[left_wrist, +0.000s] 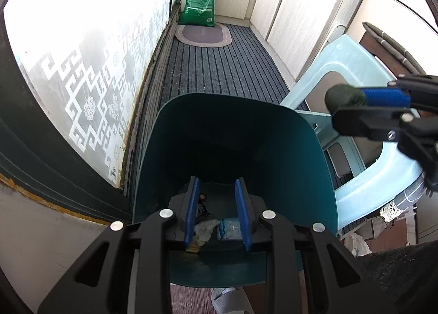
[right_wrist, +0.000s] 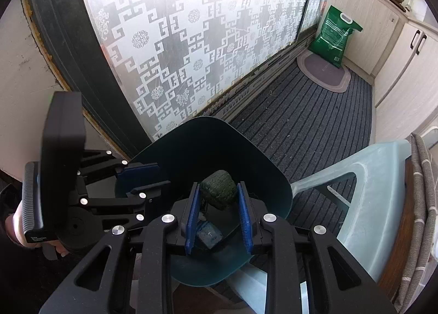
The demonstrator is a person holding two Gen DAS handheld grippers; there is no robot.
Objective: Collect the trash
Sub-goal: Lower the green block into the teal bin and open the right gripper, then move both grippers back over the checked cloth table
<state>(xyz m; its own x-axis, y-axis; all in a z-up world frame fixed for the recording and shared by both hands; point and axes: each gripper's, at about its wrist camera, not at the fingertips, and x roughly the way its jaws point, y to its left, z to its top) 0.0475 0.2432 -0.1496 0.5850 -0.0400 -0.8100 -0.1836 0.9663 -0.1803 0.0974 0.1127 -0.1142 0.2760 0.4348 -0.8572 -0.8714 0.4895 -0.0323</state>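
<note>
A teal bin [right_wrist: 262, 171] is seen on the striped floor mat [right_wrist: 306, 122], beside a pale blue plastic chair [right_wrist: 377, 177]. Over its mouth the right claw [right_wrist: 218, 204] is closed on a dark green crumpled wad [right_wrist: 218, 189]. The left claw [left_wrist: 217, 211] is held open above a white tissue [left_wrist: 204, 229] and clear wrapper [left_wrist: 229, 229] in the bin.
</note>
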